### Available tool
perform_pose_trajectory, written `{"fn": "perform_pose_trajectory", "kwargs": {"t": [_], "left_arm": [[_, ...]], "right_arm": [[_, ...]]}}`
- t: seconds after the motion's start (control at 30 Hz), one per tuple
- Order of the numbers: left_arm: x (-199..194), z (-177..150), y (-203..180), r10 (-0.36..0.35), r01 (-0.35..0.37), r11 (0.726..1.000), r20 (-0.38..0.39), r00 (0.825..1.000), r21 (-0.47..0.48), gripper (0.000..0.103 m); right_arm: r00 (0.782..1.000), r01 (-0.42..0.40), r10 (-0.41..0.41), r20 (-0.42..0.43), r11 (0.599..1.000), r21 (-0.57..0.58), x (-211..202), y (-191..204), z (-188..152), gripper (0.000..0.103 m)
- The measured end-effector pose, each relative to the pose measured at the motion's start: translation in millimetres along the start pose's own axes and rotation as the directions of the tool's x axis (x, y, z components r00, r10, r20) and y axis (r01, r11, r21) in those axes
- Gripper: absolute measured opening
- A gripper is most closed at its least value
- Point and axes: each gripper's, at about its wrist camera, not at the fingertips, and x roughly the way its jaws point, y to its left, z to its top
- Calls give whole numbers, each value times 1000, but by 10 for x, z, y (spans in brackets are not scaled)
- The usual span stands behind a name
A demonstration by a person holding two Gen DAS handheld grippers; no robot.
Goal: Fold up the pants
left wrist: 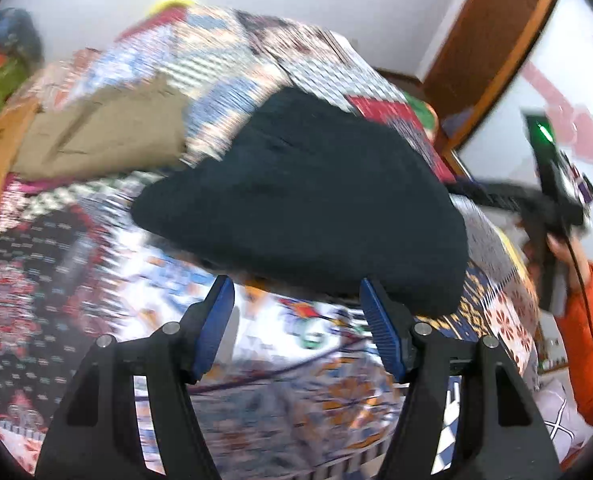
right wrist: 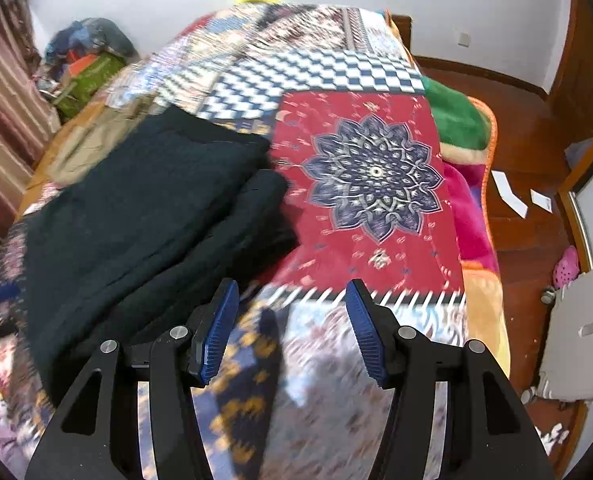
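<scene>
Dark, near-black pants (left wrist: 308, 196) lie folded in a thick bundle on a patchwork bedspread (left wrist: 56, 264). My left gripper (left wrist: 294, 304) hovers just before the bundle's near edge, jaws apart, nothing between the blue pads (left wrist: 380, 328). In the right wrist view the same pants (right wrist: 148, 224) lie to the left, layers stacked. My right gripper (right wrist: 290, 312) stands open over the bedspread (right wrist: 376, 184) beside the bundle's right edge, holding nothing. The right gripper (left wrist: 552, 200) also shows at the far right of the left wrist view, held by a hand with an orange sleeve (left wrist: 592, 340).
A tan garment (left wrist: 108, 136) lies on the bed behind the pants. Piled bags (right wrist: 88, 60) sit at the far left by a curtain. The bed's right edge (right wrist: 484, 200) drops to a wooden floor with paper scraps (right wrist: 510, 198) and a pink shoe (right wrist: 566, 266).
</scene>
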Motion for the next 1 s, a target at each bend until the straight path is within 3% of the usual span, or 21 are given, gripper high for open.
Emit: {"fn": "perform_pose_trajectory", "kwargs": {"t": [0.2,0.33,0.43,0.5,0.67,0.73,0.8,0.87,1.0], "left_arm": [[-76,264,527,80,-76,995,55,995,-65,65],[101,408,645,72,-71,997,47,996,-27,66],[282,462,616,68,-69,997,20,998,48,71],[471,485,581,99,-99,990,-1,995,98,80],[834,358,614,131,-123,986,-66,989,110,84],[823,295,600,123,-118,988,-47,991,96,79],[773,258,610,96,-93,994,-46,994,64,70],[719,245,599,88,-85,995,-49,995,48,64],[573,132,485,89,-86,994,-51,995,65,50]], "right_arm": [[994,-92,94,64,995,-31,-389,431,-148,54],[987,-141,145,72,988,-58,-451,746,-220,58],[983,-170,173,52,983,-68,-379,937,-279,62],[984,-176,178,22,982,-67,-256,1019,-311,62],[985,-173,171,-33,983,-68,79,1040,-419,62],[979,-200,198,-44,979,-44,126,974,-422,62],[972,-232,230,-53,972,-30,146,923,-418,54],[974,-224,221,-51,973,-63,114,955,-426,45],[984,-177,173,-38,974,-140,28,986,-472,39]]}}
